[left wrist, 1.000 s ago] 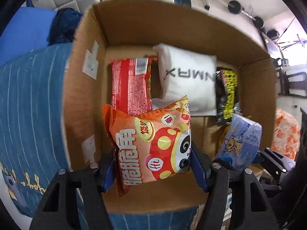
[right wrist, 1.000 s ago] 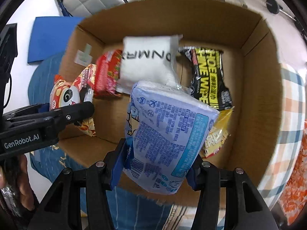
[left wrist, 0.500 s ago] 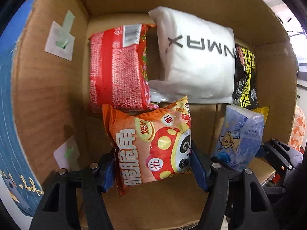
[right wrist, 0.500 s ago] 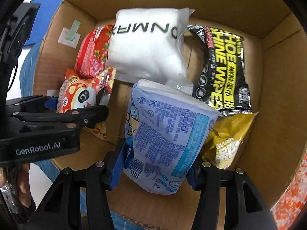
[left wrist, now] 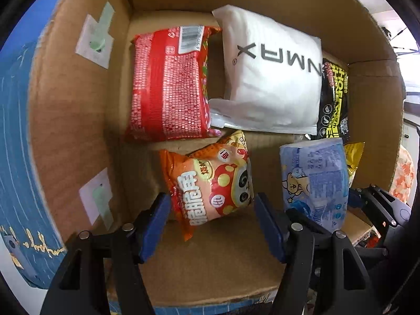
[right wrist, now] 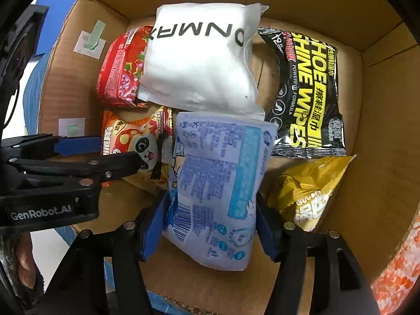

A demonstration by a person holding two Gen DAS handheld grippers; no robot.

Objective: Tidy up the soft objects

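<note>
I am holding my left hand-held gripper (left wrist: 210,210) low in the frame inside the cardboard box (left wrist: 73,120), its blue pads spread a little: the orange panda snack bag (left wrist: 210,183) is sitting between them, with a gap showing on its right side, so it is lying on the box floor rather than being pinched. In the right wrist view, my right hand-held gripper (right wrist: 210,220) is pinching the pale blue tissue pack (right wrist: 218,183), which is standing tilted in the centre of the frame, above the box floor. The same pack (left wrist: 315,181) is appearing at right of the left wrist view, just beside the panda bag. Behind them, the red packet (left wrist: 168,86) is lying at upper left, the white pouch (left wrist: 270,78) is leaning next to it at upper centre, and the black shoe wipes pack (right wrist: 307,92) is lying at upper right. The yellow snack bag (right wrist: 307,191) is resting at lower right, touching the tissue pack's side.
</note>
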